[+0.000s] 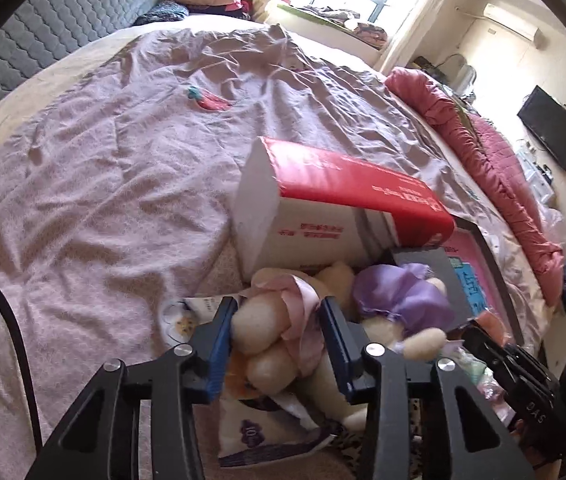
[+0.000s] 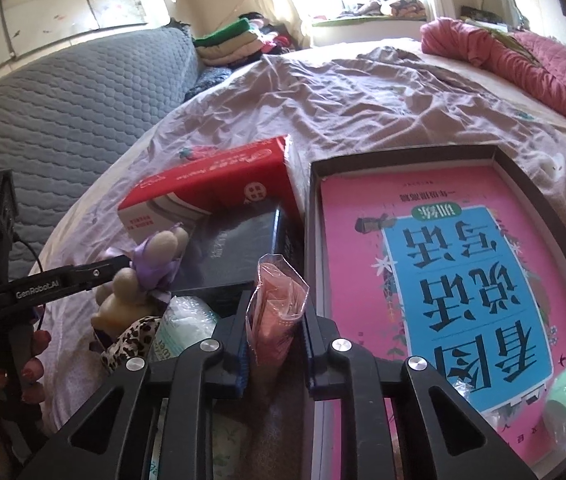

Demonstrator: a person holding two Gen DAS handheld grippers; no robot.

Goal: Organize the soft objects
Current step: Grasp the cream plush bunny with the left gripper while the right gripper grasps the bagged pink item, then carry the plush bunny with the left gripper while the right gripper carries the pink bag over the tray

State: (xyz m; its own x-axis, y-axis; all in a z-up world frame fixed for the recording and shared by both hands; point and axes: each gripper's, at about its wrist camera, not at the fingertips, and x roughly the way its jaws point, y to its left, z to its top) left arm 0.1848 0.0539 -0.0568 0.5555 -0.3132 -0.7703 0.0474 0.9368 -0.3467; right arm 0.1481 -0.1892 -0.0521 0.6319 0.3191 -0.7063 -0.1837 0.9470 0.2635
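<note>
Cream plush fills the left gripper [image 1: 275, 336]: its blue jaws are pressed against a soft toy with a pink ribbon [image 1: 267, 332], which lies at the near edge of the bed [image 1: 123, 160] just in front of a red-and-white carton [image 1: 323, 208]. A second toy, dressed in purple [image 1: 399, 300], is touching it on the right. The right gripper [image 2: 277, 332] is clamped on a clear packet with pink contents [image 2: 279, 300], held upright just beside a dark tray [image 2: 523, 176] in which a pink book [image 2: 463, 280] lies. For a clean lift, the plush body rather than the loose ribbon should be held, and the toy should be raised slowly so that its purple neighbour is not dragged along. The packet is best kept upright and not squeezed harder, since the film can slip.
</note>
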